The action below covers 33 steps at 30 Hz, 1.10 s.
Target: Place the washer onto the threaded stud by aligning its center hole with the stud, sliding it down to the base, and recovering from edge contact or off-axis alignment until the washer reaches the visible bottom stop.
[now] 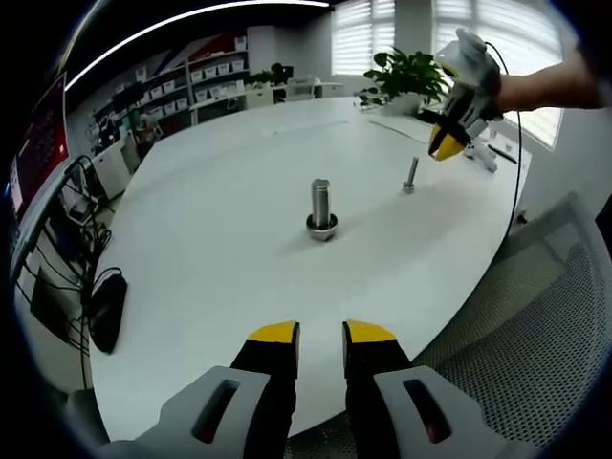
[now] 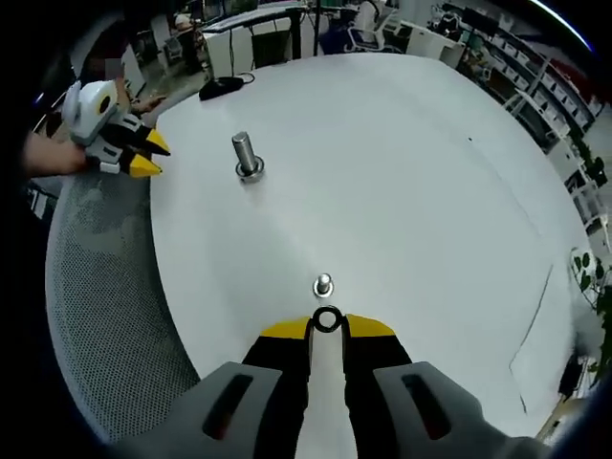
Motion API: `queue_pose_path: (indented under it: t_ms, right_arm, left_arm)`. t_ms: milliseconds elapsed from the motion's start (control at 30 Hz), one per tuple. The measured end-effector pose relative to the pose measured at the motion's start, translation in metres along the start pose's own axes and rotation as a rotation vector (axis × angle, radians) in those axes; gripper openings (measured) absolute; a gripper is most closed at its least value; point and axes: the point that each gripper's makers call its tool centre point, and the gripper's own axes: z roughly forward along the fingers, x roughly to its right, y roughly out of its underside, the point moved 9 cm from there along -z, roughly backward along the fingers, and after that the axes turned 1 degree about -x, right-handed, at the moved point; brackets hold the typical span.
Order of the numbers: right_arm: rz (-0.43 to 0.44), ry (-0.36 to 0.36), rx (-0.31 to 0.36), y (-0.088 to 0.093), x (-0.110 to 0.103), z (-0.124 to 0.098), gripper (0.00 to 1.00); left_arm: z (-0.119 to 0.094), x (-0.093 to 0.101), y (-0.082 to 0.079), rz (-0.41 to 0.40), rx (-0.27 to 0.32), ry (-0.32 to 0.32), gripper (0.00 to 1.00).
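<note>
Risk here is mostly misalignment, in my judgement: the washer (image 2: 326, 320) is pinched only by its rim between the closed jaws of the right gripper (image 2: 326, 328), just above the thin stud (image 2: 323, 284), so a small tilt can make its edge land on the stud tip and catch on the threads, or slip out of the pinch. The hole seems close to the stud axis but not yet over it. Left of the thin stud in the right gripper view stands the big bolt (image 2: 247, 156) with its nut, and further left the left gripper (image 2: 150, 157) hovers at the table edge, its jaws a little apart and empty. In the left gripper view this gripper (image 1: 320, 334) is well apart from the thin stud (image 1: 411, 174). The white table (image 1: 220, 201) is smooth and round, so a dropped washer may roll away. Beyond the stud are a plant (image 1: 406, 72), shelves (image 1: 206, 72) and bright windows (image 1: 483, 19); a mesh chair (image 2: 105, 296) stands beside the table.
</note>
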Motion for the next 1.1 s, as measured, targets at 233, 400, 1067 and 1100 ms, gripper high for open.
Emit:
queue_pose_path:
  t_ms: [233,400,1067,1100]
  right_arm:
    - [-0.018,-0.004,0.026,-0.008,-0.007,0.000,0.14]
    - [-0.047,-0.006,0.027,-0.017,-0.009,0.007,0.14]
    - [-0.056,0.020,-0.025,-0.023,-0.010,0.019,0.14]
    - [-0.055,0.020,-0.026,-0.024,-0.011,0.019,0.14]
  left_arm:
    - [0.000,-0.001,-0.001,-0.003,0.008,-0.002,0.15]
    - [-0.001,0.000,-0.002,-0.002,0.022,0.001,0.15]
    - [-0.001,0.000,-0.001,-0.001,0.018,0.009,0.15]
    - [-0.001,0.000,-0.001,-0.001,0.018,0.009,0.15]
